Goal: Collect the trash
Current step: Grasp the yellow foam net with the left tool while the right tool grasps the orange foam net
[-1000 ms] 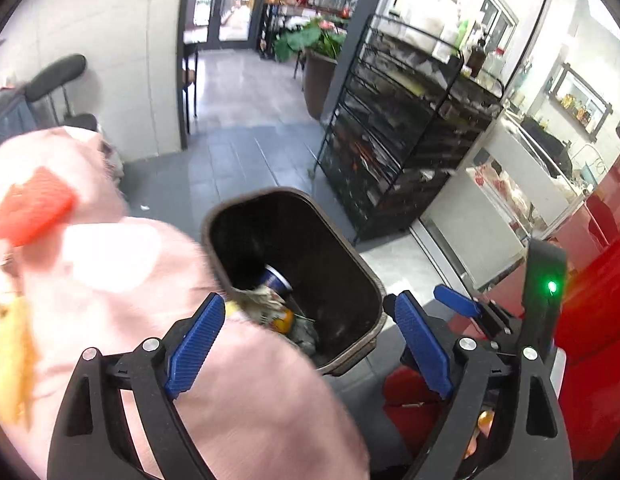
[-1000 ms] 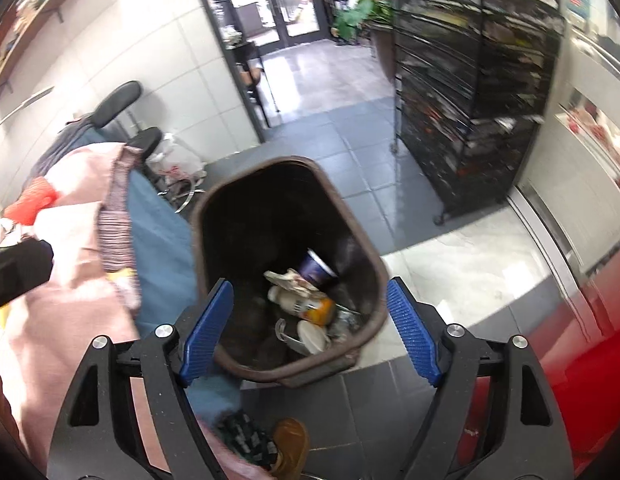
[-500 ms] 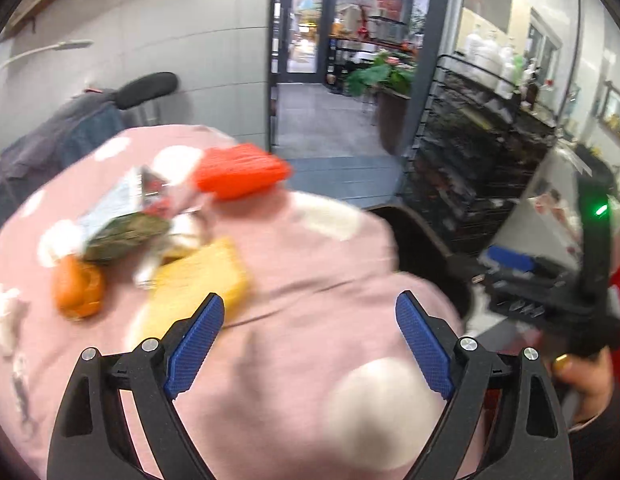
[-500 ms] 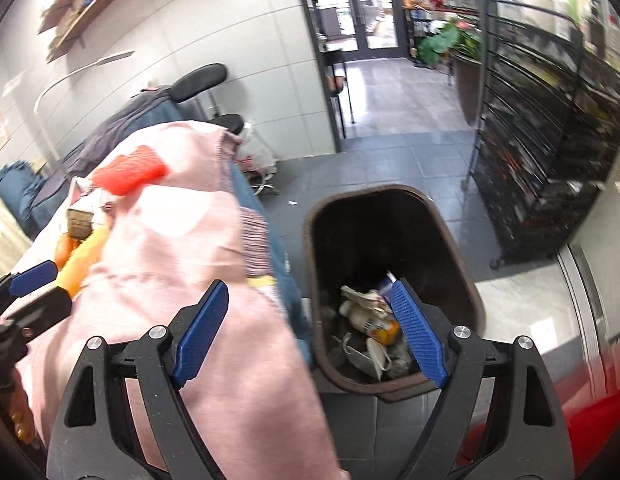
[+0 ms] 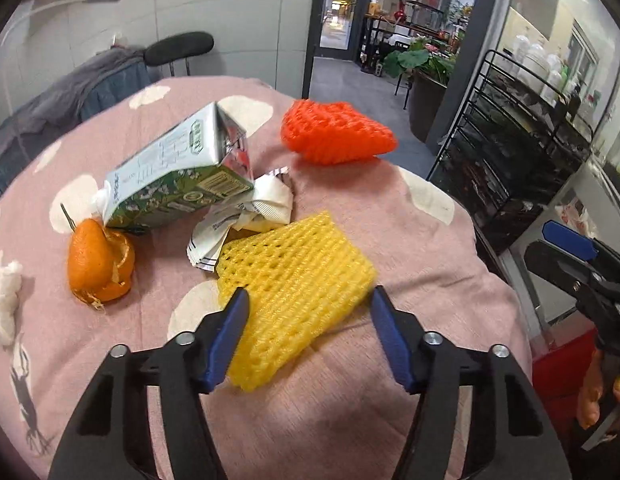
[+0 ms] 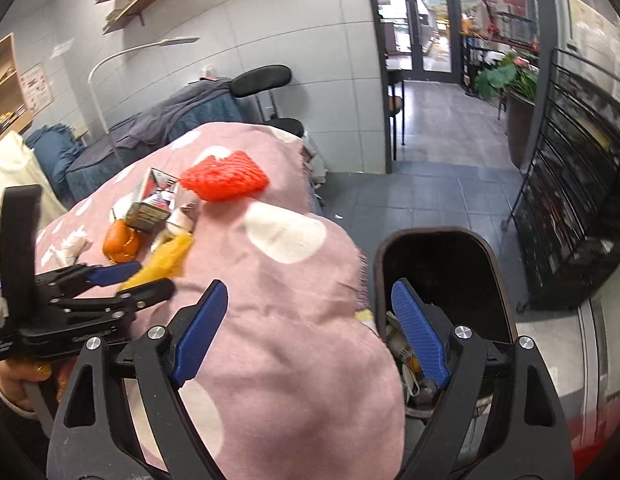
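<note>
Trash lies on a pink cloth-covered table (image 5: 410, 240): a yellow foam net (image 5: 298, 280), an orange foam net (image 5: 334, 132), a green drink carton (image 5: 178, 176), crumpled white paper (image 5: 246, 216) and orange peel (image 5: 98, 264). My left gripper (image 5: 310, 332) is open, its fingers on either side of the yellow net's near end. My right gripper (image 6: 310, 332) is open and empty over the table's edge, beside the brown bin (image 6: 450, 256) that holds trash. The left gripper also shows in the right wrist view (image 6: 126, 276).
A white tissue (image 5: 6, 300) lies at the table's left edge. A black wire rack (image 6: 578, 200) stands right of the bin on the grey tiled floor. A chair draped with grey cloth (image 6: 198, 108) stands behind the table. A red object (image 5: 558, 368) is at the right.
My left gripper has swung from the bin to the table and come close around the yellow foam net. My right gripper has drawn back from over the bin toward the table.
</note>
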Motion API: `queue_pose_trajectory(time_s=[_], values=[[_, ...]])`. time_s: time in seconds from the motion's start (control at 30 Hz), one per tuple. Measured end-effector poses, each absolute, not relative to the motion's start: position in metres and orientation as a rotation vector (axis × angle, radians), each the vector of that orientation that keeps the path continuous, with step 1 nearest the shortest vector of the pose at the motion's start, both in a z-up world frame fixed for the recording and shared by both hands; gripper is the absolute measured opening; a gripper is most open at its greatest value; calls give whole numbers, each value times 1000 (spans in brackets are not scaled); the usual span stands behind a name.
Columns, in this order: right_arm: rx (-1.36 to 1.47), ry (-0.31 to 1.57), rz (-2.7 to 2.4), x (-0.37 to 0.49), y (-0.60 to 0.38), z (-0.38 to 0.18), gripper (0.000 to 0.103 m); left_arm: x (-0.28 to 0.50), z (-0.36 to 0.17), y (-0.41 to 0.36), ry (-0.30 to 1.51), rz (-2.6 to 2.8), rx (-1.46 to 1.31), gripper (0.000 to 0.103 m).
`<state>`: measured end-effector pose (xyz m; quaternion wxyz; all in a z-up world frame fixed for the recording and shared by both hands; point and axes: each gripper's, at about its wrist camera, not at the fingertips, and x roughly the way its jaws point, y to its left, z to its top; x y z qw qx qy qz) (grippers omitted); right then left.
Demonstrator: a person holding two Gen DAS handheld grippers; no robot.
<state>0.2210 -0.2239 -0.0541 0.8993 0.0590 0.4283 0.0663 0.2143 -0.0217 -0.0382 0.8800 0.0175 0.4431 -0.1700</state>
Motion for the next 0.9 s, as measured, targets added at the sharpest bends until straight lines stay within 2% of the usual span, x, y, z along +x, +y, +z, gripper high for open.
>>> queue_pose_trajectory(time_s=[0.07, 0.17, 0.27, 0.57, 0.63, 0.7, 0.73, 0.77, 0.8, 0.87, 0.9], values=[[107, 884, 165, 225, -214, -52, 84, 215, -38, -15, 931, -352, 4, 46], [76, 885, 204, 234, -197, -50, 84, 211, -36, -6, 931, -324, -19, 26], [43, 889, 233, 244, -183, -54, 84, 205, -32, 6, 922, -316, -67, 17], [-112, 888, 281, 285, -137, -64, 83, 177, -8, 28, 854, -286, -145, 14], [-147, 879, 286, 296, -128, -65, 81, 173, -3, 33, 840, -281, -156, 13], [-203, 866, 282, 306, -119, -68, 68, 170, 0, 35, 831, -280, -166, 13], [-224, 865, 277, 312, -117, -70, 65, 169, 1, 37, 828, -280, -170, 13], [-236, 869, 272, 316, -116, -72, 54, 168, 2, 36, 825, -278, -170, 13], [-237, 878, 267, 320, -116, -74, 40, 167, 2, 37, 822, -275, -167, 13], [-212, 898, 263, 324, -119, -77, 24, 166, 3, 37, 821, -273, -165, 13], [-199, 898, 264, 323, -121, -76, 21, 167, 3, 36, 821, -274, -167, 13]])
